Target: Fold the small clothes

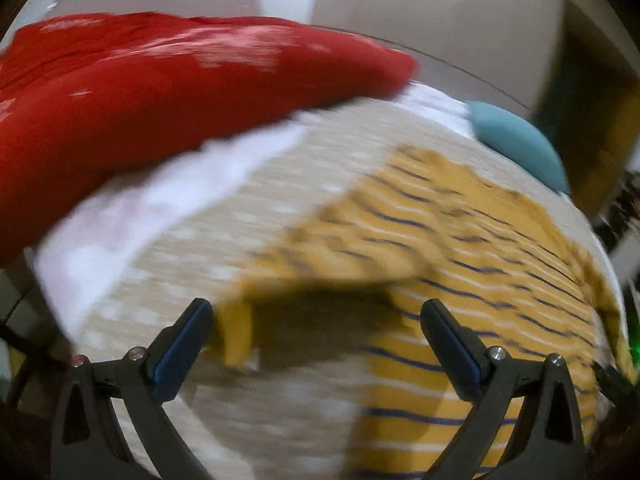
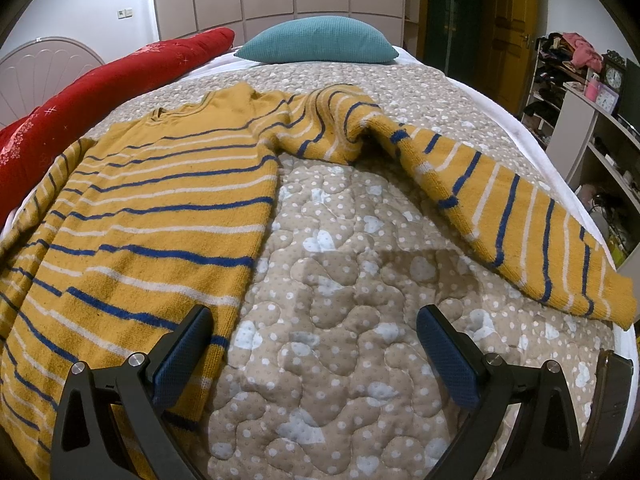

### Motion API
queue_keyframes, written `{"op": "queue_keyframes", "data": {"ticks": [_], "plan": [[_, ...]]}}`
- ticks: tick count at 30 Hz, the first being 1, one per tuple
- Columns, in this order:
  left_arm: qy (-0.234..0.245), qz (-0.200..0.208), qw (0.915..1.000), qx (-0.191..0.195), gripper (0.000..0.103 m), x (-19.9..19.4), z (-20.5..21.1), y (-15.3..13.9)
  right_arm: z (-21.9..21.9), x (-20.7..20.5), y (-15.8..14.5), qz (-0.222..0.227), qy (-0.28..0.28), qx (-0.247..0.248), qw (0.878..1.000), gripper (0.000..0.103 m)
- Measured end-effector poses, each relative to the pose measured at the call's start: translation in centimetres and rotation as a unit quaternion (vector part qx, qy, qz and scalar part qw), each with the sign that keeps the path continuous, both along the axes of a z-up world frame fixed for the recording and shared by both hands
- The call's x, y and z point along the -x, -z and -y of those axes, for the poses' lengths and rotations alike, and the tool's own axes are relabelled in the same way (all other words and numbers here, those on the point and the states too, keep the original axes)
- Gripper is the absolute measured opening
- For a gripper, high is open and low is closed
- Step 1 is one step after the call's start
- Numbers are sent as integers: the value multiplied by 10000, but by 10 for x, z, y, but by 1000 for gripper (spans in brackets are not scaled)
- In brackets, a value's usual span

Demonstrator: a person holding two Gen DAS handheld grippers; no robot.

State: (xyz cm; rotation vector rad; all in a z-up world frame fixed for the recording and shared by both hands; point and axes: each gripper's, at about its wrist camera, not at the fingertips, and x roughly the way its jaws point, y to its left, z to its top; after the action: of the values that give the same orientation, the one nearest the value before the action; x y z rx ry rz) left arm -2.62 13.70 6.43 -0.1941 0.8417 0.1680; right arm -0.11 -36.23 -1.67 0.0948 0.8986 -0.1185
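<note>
A mustard-yellow sweater with blue and white stripes (image 2: 160, 208) lies flat on the quilted bed cover (image 2: 340, 320). One sleeve (image 2: 500, 208) stretches out to the right, bunched near the shoulder. My right gripper (image 2: 316, 344) is open and empty, just above the sweater's lower right hem. In the blurred left wrist view the sweater (image 1: 460, 248) lies ahead with a lifted, folded part of it near the middle. My left gripper (image 1: 316, 340) is open and empty, close over that part.
A red blanket (image 2: 100, 80) lies along the bed's left side and shows in the left wrist view (image 1: 160, 92). A teal pillow (image 2: 316, 40) sits at the head. Shelves with clutter (image 2: 580, 92) stand at the right, beyond the bed edge.
</note>
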Motion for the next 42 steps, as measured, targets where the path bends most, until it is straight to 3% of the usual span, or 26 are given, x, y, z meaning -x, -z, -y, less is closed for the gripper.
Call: {"op": "queue_keyframes", "data": {"ticks": [3,5,7,8,9,10,13,16,19,21,23,24,28,31,37,39,42], "plan": [[-338,-187,9992,-58,103,-13,-31,20,-1,0,0,-12,0,10,10000,102],[-309,-34,9988,379,103,-17,-45,29,-1,0,-1,-19,1,24,10000,102],[10,274,9943,1027,102,-22,-53,36,-2,0,-1,-31,2,40,10000,102],[127,345,9932,1104,95,-25,-51,36,-1,0,0,-12,3,27,10000,102],[219,321,9934,1075,55,-29,-47,37,-2,0,0,-18,3,37,10000,102],[230,44,9948,987,12,-39,-41,40,-2,0,0,-27,4,51,10000,102],[70,-110,9971,747,12,-58,-46,31,-9,-6,0,-50,6,73,10000,102],[-386,211,9990,-80,12,-75,-72,1,-9,-7,1,-64,3,80,9999,102],[-914,398,9910,-897,13,-103,-105,-25,-5,-9,5,-75,6,98,9999,102],[-1095,310,9869,-1146,16,-121,-125,-34,-4,-9,5,-78,13,104,9999,102],[-1003,266,9906,-886,16,-127,-138,-38,-2,-8,6,-78,21,109,9999,102],[-913,307,9925,-756,21,-122,-138,-41,0,-7,6,-77,23,109,9999,102],[-438,487,9968,-452,59,-84,-99,-53,-2,-6,5,-152,15,70,9999,102],[230,629,9976,-165,71,-58,-51,-59,-3,-7,5,-168,8,46,9998,102],[1397,546,9880,366,74,-29,56,-43,8,2,-2,-142,95,-91,9998,102],[1640,436,9841,525,75,-21,85,-34,12,7,-9,106,387,-218,9990,101],[1884,276,9799,595,75,-12,110,-19,46,28,-9,-34,1079,-644,9921,101]]}}
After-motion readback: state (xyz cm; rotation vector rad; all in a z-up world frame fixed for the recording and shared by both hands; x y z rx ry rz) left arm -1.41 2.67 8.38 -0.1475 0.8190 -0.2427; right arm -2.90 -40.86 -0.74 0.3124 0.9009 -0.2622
